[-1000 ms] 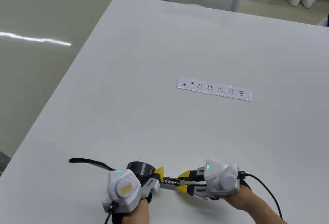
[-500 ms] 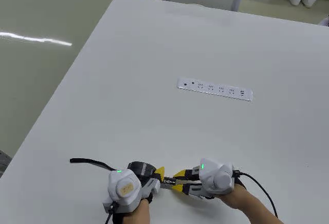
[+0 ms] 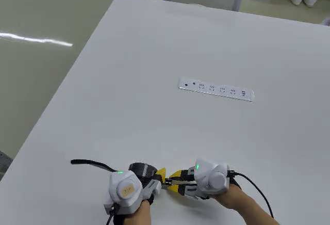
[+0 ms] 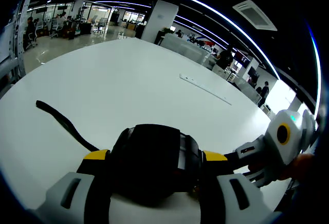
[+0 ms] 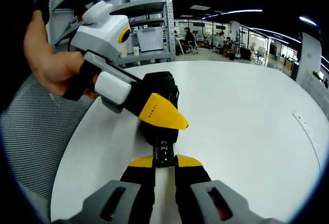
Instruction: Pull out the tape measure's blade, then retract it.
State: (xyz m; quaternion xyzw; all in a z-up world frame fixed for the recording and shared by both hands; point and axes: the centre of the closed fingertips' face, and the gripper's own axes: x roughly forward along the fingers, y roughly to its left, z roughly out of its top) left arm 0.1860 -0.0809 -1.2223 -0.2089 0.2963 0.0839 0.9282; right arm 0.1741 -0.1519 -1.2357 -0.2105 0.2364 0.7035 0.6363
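- My left gripper (image 3: pixel 150 177) (image 4: pixel 154 157) is pinching the tape measure (image 3: pixel 141 170) (image 4: pixel 151 165). In the left gripper view one yellow-tipped jaw presses each side of its black case.
- My right gripper (image 3: pixel 174 181) (image 5: pixel 164 160) is pressed together on the blade (image 5: pixel 163 151). Its two yellow tips meet on the blade just out from the mouth of the tape measure.
- Only a short length of blade is out of the tape measure. In the right gripper view it runs from the case straight into my jaws, and the number 23 shows on it.
- In the head view the two grippers' tips nearly meet, with the right gripper just to the right of the tape measure.
- The tape measure rests on the white workbench (image 3: pixel 154 54), close to the edge nearest me.
- A black wrist strap (image 3: pixel 87 163) (image 4: pixel 57 119) trails from the tape measure along the workbench, on the side away from the blade.
- My left hand (image 3: pixel 131 214) (image 5: pixel 56 67) is behind the tape measure, toward me. My right hand (image 3: pixel 233 196) is beyond the right gripper, further from the tape measure.
- A dark cable (image 3: pixel 253 182) loops away from the right gripper, on the side away from the tape measure.
- A white power strip (image 3: pixel 215 89) (image 4: pixel 204 86) lies flat, well apart from the tape measure, further up the workbench and to its right.
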